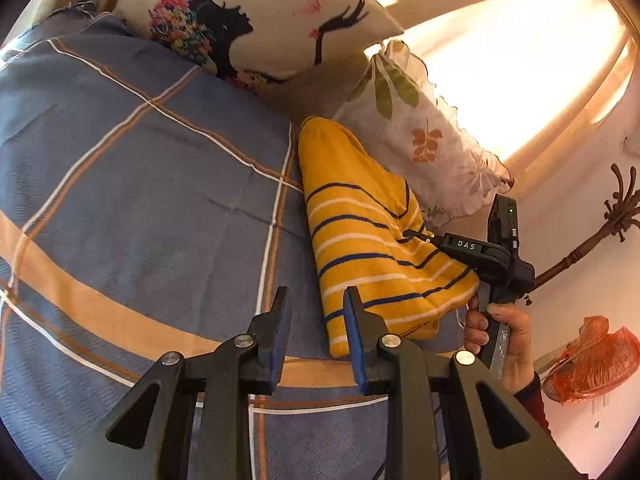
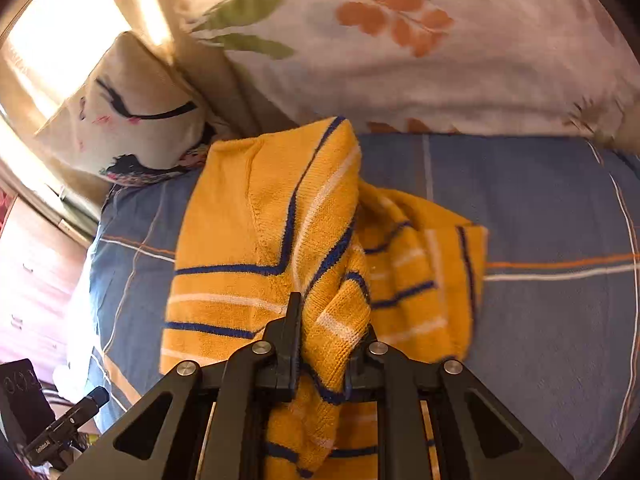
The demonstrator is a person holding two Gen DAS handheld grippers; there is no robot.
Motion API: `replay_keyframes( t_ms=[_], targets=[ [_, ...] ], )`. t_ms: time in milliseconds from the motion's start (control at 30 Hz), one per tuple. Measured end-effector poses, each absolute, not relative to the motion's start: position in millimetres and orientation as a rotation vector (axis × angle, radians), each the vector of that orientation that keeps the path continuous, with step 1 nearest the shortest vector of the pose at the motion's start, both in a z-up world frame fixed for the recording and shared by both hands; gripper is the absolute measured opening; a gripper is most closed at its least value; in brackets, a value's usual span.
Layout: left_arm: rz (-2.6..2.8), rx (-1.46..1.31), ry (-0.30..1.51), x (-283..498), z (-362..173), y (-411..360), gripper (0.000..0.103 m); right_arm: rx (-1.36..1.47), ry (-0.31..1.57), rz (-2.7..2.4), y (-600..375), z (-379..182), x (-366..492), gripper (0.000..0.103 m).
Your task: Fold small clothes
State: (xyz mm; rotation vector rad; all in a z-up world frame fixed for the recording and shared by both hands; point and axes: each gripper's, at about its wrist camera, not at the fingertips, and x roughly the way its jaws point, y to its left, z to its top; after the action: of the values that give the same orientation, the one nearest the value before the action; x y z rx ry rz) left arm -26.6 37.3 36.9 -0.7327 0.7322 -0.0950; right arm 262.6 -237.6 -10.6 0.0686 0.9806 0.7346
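Our right gripper (image 2: 330, 344) is clamped on a bunched fold of the yellow striped sweater (image 2: 272, 248); the knit fills the gap between its jaws and spills out behind them. Our left gripper (image 1: 316, 320) stands wide with nothing between its blue pads (image 1: 354, 320), hovering just beside the near left edge of the garment, its right finger over the hem.

The sweater lies on the blue plaid bedspread (image 1: 140, 168), at its right side in the left wrist view, already doubled over into a long narrow shape that tapers toward the far end. There it comes close to the leaf-print pillow (image 1: 420, 128); the pillow with the floral figure (image 1: 256, 12) sits farther left. In that same view the right hand (image 1: 500, 336) holds its tool at the sweater's near right corner.

We judge the knit to be light, soft and thick, with no stiffness: it will sag and drape from any single pinch, and layers may slide on each other. It grips easily and is not fragile, though a small bite could stretch the loops. We would take hold at hems or corners, catching all layers at once, one gripper at each end of an edge, so the fold carries over evenly rather than bunching as it does at our right jaws.
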Motion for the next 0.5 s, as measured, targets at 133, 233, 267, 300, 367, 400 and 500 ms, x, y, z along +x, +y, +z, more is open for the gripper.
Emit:
replay_keyframes(
  t_ms=[133,233,267,300,367,400,500],
  targets=[
    [-0.109,-0.704,0.772,-16,32,18,0.024,0.207,0.990,0.758,-268,-35,273,0.016],
    [-0.101,-0.680,0.794,-13,32,11,0.026,0.239,0.963,0.769,-276,-37,270,0.016],
    [-0.100,-0.676,0.799,-11,32,10,0.027,0.247,0.954,0.770,-279,-40,269,0.016],
    [-0.099,-0.670,0.805,-8,33,10,0.029,0.259,0.945,0.772,-282,-40,267,0.016],
    [-0.100,-0.662,0.813,1,33,11,0.036,0.290,0.926,0.766,-287,-45,262,0.015],
    [-0.098,-0.658,0.816,6,33,12,0.040,0.312,0.918,0.759,-294,-46,262,0.014],
    [-0.102,-0.658,0.827,21,29,13,0.042,0.363,0.897,0.700,-320,-51,263,0.006]
  ],
)
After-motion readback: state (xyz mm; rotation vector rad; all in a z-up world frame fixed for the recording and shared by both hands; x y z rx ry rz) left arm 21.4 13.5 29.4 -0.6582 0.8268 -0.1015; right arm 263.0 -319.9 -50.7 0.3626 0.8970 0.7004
